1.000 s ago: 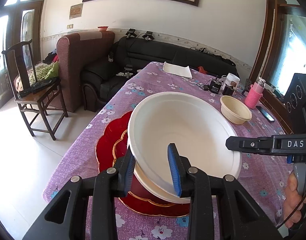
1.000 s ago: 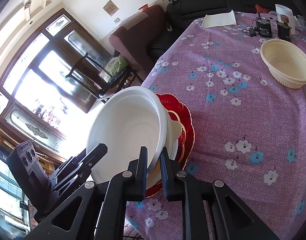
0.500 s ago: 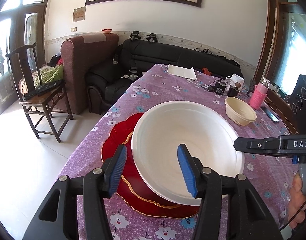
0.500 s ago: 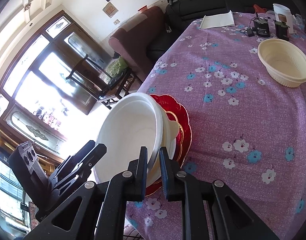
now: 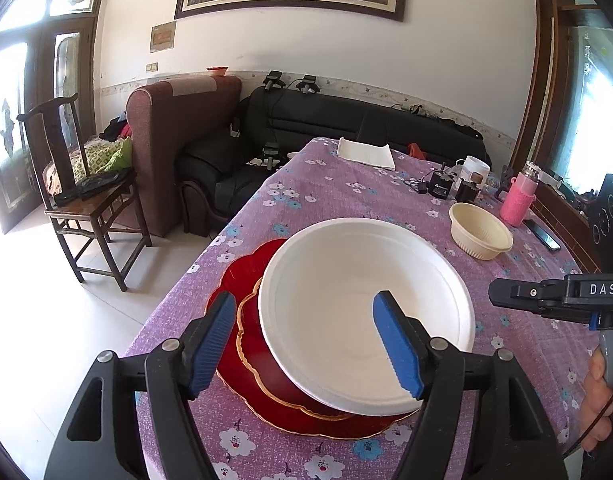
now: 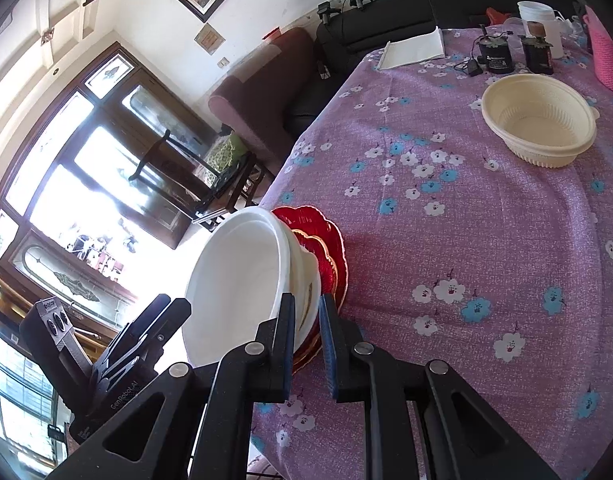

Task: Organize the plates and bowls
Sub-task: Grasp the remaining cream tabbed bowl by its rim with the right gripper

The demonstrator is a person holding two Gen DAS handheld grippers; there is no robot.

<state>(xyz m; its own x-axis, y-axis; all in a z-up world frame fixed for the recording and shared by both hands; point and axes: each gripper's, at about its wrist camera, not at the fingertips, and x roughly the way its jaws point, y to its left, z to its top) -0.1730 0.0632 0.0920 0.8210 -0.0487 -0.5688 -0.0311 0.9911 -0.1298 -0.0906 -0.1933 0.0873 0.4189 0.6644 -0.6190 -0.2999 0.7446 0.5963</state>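
A large white bowl (image 5: 346, 312) rests tilted on two stacked red scalloped plates (image 5: 246, 280) with gold rims, near the table's left edge. My left gripper (image 5: 302, 296) is open and its jaws are still opening. Its blue pads (image 5: 394, 344) straddle the bowl's near rim without touching it. My right gripper (image 5: 496, 293) sits just off the bowl's right rim. In the right wrist view the right gripper (image 6: 308, 316) is shut to a thin slit, with the white bowl (image 6: 242, 280) and red plates (image 6: 334, 248) right beyond its tips. The left gripper (image 6: 170, 308) shows at lower left.
A cream ribbed bowl (image 5: 480, 236) (image 6: 538, 120) stands further back on the purple floral tablecloth (image 5: 346, 192). Behind it are a pink bottle (image 5: 516, 200), a phone (image 5: 542, 234), black gadgets (image 5: 440, 188), a white mug (image 5: 476, 168) and folded white paper (image 5: 366, 152). A wooden chair (image 5: 78, 184) stands left of the table.
My left jaws opened and let go of the bowl's near rim. The bowl settled onto the red plates. My right gripper drew back off the bowl's right rim.
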